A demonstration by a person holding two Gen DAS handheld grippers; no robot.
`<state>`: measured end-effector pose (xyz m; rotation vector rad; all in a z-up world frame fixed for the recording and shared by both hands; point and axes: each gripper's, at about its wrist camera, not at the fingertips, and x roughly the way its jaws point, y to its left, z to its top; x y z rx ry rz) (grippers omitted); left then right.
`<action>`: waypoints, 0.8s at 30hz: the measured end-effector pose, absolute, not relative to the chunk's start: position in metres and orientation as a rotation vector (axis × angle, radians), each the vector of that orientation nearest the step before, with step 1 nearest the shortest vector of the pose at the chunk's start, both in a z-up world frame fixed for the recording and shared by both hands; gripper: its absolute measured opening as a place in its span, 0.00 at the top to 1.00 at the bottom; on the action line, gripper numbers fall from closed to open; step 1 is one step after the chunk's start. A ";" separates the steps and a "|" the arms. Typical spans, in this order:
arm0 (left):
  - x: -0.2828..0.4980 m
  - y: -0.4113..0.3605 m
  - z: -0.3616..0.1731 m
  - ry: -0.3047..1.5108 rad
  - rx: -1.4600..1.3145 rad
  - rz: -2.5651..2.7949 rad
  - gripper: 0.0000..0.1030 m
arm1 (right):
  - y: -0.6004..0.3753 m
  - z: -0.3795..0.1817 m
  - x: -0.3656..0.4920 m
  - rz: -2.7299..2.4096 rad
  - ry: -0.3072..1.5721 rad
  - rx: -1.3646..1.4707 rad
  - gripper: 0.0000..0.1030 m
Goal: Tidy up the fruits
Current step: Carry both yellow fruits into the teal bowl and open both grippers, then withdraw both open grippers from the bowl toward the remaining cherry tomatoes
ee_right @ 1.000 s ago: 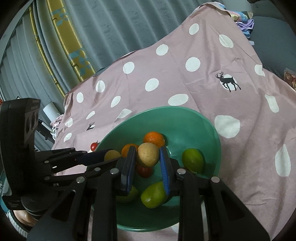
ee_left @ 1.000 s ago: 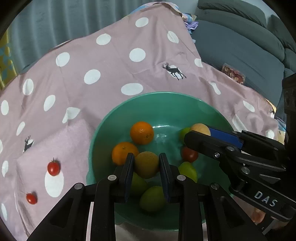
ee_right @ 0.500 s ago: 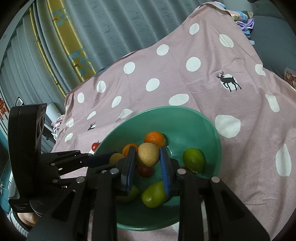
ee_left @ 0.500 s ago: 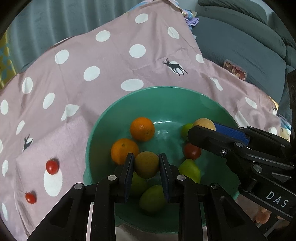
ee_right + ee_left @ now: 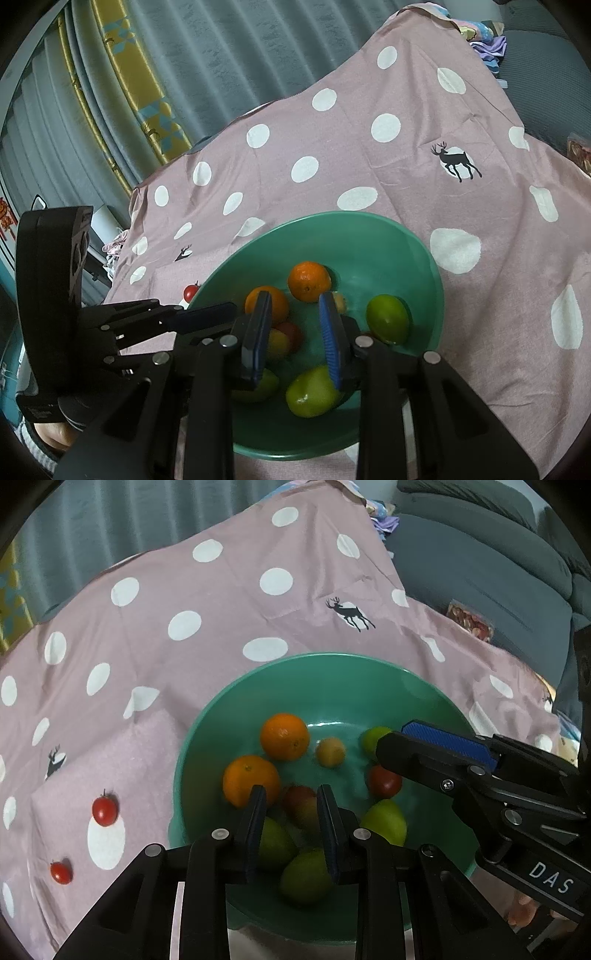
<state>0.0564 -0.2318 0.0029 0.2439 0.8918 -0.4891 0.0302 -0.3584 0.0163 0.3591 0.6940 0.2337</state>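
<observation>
Over green bowl (image 5: pixel 332 672): left claw (image 5: pixel 291 792), right claw (image 5: pixel 295 299) now released; yellow fruit (image 5: pixel 330 752), reddish fruit (image 5: pixel 301 808) dropped inside.

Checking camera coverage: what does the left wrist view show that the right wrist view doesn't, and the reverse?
Left wrist only: a second cherry tomato farther out on the cloth, and the right hand-held gripper with its DAS lettering.
Right wrist only: the left hand-held gripper and its camera block.
Both: the green bowl, two oranges, green fruit, the spotted pink cloth, and one cherry tomato near the bowl.
</observation>
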 end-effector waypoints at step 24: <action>0.055 -0.070 0.013 0.848 0.012 -0.127 0.23 | -0.349 0.030 0.020 0.351 0.569 0.443 0.29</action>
